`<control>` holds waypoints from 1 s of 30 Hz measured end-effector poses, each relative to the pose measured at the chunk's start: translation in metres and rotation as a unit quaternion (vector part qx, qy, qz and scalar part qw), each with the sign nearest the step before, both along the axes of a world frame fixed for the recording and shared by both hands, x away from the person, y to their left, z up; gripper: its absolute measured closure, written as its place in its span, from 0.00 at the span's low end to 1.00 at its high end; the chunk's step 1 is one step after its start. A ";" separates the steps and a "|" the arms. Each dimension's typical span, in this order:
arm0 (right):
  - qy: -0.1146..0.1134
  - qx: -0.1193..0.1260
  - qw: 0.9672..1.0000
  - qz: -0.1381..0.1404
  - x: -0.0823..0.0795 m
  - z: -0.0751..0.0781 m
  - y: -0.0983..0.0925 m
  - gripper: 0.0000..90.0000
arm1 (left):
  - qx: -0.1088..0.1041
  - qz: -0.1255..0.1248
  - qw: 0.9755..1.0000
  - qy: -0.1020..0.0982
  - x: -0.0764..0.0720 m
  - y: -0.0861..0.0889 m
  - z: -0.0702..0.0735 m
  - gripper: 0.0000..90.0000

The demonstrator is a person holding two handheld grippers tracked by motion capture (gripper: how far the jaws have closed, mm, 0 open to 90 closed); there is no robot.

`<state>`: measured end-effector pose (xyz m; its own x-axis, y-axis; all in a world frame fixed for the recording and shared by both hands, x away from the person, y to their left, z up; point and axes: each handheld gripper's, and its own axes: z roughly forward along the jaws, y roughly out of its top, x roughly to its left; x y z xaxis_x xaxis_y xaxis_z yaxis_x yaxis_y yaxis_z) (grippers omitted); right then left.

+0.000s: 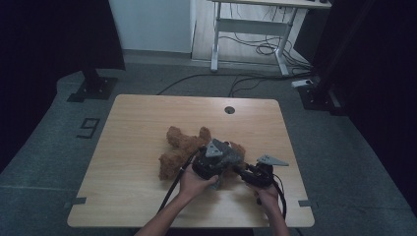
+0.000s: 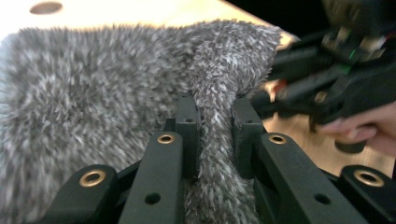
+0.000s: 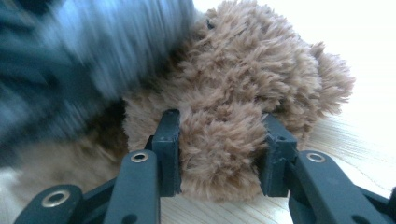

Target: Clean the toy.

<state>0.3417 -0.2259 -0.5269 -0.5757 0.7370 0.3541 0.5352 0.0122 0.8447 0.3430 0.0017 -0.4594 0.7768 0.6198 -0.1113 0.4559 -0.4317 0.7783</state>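
The wooden table (image 1: pixel 137 147) is the biggest thing here, a pale top with a small round hole (image 1: pixel 229 109) near its far edge, standing on a grey floor (image 1: pixel 44 147) that carries a taped figure (image 1: pixel 87 128) off to the left. On the table, right of centre and towards the near edge, lies the brown teddy bear (image 1: pixel 179 147), sprawled flat with its limbs pointing towards the far left; in the right gripper view its fur (image 3: pixel 252 70) rests directly on the wood. Over the bear's near end sits a grey furry cloth (image 2: pixel 93 93), which in the left gripper view spreads wide and shaggy, with the tabletop showing behind it. No box, bowl or other container stands on the table, so bear and cloth lie on the bare top. The person's two forearms come in from the near edge. The left gripper (image 2: pixel 215 135) has its jaws drawn almost together on a raised fold of the grey cloth, the pile bunched up between the two pads. The right gripper (image 3: pixel 219 154), just beside the left one in the high view (image 1: pixel 258 174), has its jaws partly closed round a rounded brown part of the teddy bear, both pads pressed into the fur. In the left gripper view the other gripper shows blurred at the right, with the fingers (image 2: pixel 359 130) around it.
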 end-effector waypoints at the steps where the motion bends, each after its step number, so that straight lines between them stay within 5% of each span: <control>1: 0.002 0.003 1.000 0.000 0.000 0.000 0.000 0.65 | 0.000 -0.001 1.000 0.011 -0.002 -0.001 -0.011 0.85; 6: 0.013 0.019 1.000 0.001 0.002 -0.003 -0.004 0.66 | -0.001 0.002 1.000 0.021 -0.006 0.003 -0.022 0.85; 15: 0.015 0.017 1.000 0.002 0.002 -0.003 -0.005 0.66 | 0.036 0.001 0.999 0.027 -0.015 0.009 -0.039 0.85; 21: 0.013 0.015 1.000 0.006 0.002 -0.003 -0.005 0.66 | 0.041 0.005 0.999 0.024 -0.021 0.015 -0.048 0.85; 28: 0.014 0.017 1.000 0.008 0.002 -0.004 -0.006 0.66 | 0.038 0.002 0.999 0.021 -0.025 0.019 -0.044 0.85; 30: 0.014 0.023 1.000 0.007 0.002 -0.004 -0.006 0.66 | 0.015 0.003 1.000 0.011 -0.025 0.021 -0.031 0.85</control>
